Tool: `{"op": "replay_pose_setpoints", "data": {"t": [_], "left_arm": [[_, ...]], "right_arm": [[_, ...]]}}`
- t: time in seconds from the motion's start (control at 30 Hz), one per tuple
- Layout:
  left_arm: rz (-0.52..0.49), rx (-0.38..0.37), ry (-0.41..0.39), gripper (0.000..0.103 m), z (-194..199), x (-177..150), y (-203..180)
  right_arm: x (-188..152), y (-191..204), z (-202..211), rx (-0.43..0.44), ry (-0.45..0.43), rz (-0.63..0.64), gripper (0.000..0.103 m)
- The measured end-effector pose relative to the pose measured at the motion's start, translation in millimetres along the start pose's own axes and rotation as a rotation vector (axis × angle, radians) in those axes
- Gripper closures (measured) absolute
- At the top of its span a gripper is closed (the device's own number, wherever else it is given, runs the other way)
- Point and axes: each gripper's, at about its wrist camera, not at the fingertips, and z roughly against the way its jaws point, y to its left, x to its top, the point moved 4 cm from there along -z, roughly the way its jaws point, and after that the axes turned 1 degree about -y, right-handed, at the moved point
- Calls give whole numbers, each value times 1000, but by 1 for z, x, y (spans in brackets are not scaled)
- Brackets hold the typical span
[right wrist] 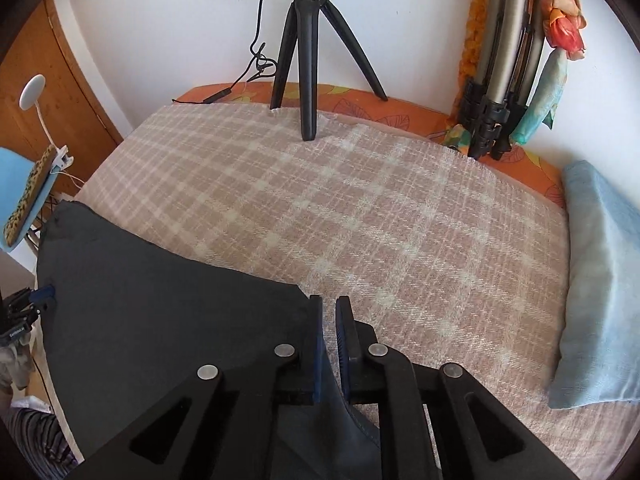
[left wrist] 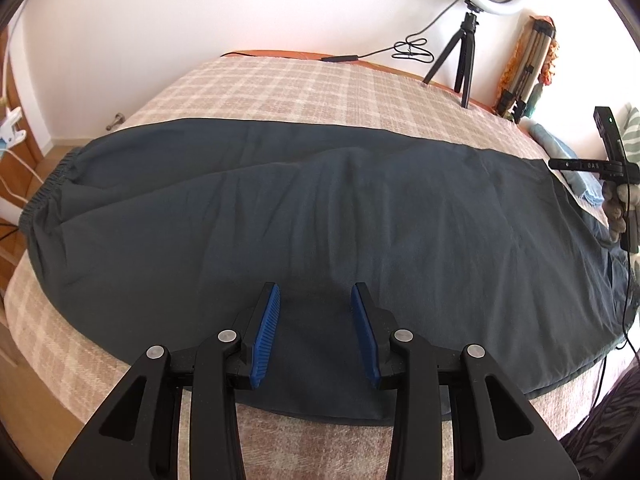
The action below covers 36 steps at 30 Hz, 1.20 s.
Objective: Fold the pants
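Observation:
Dark grey pants (left wrist: 320, 208) lie lengthwise across the checked blanket (left wrist: 304, 88), elastic waistband (left wrist: 44, 188) at the left, leg ends at the right. My left gripper (left wrist: 316, 296) is open, its blue pads just above the pants' near edge, holding nothing. My right gripper (right wrist: 329, 312) is nearly shut, with the hem of the pants (right wrist: 160, 312) pinched low between its pads. The right gripper also shows at the right edge of the left wrist view (left wrist: 616, 168).
A ring light on a black tripod (left wrist: 468, 48) stands on the far side of the bed; it also shows in the right wrist view (right wrist: 306, 48). A folded tripod (right wrist: 496, 80) leans in the corner. A light blue pillow (right wrist: 600, 280) lies at the right. Cables (left wrist: 624, 288) hang at the right.

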Motion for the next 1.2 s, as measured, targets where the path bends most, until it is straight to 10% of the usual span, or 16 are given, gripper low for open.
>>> {"op": "replay_pose_setpoints", "data": {"t": [0.17,0.57,1.0,1.2], "left_arm": [[191,26,-95,46,33,5,57],[729,-3,-135,35,42,-4,221],[724,74,-154,35,9,13,252],[635,152,-161,54,2,16,247]], "right_arm": [[1,11,22,8,-50,-21,66],[-2,81,52,75,-99,-1,49],[3,152,61,105,-98,79,48],[13,180,53,128,-88,97,47]]}}
